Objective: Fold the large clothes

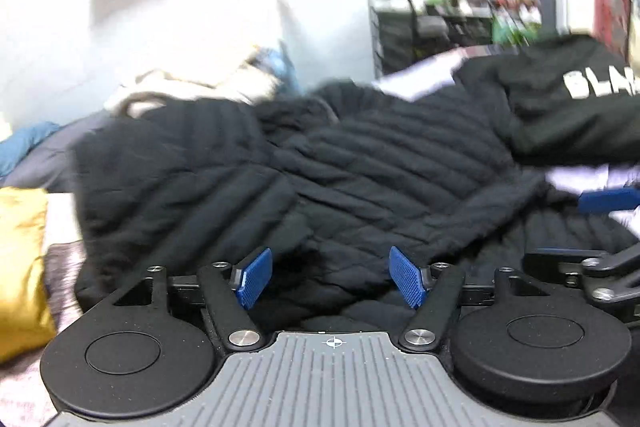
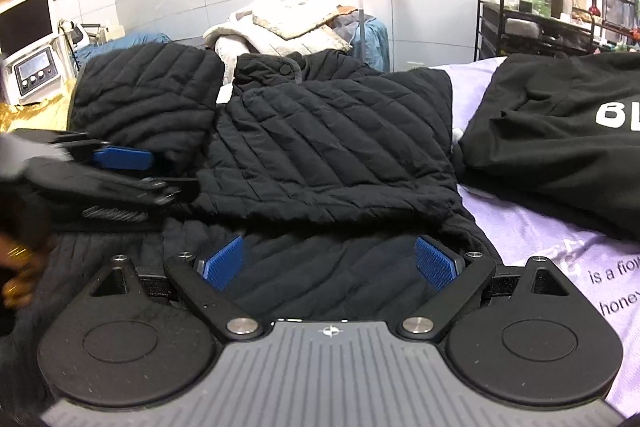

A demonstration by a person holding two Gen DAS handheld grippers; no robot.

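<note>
A black quilted jacket (image 2: 320,143) lies spread on the lilac sheet (image 2: 540,227), collar away from the camera, with a round snap button at the neck. Its stitched channels run diagonally. One sleeve is folded over the body, and the upper layer ends in a rumpled edge lying over the lower hem; in the left wrist view the jacket (image 1: 320,179) is blurred.

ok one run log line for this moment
left gripper open | right gripper open | black quilted jacket partly folded | nothing gripped
</note>
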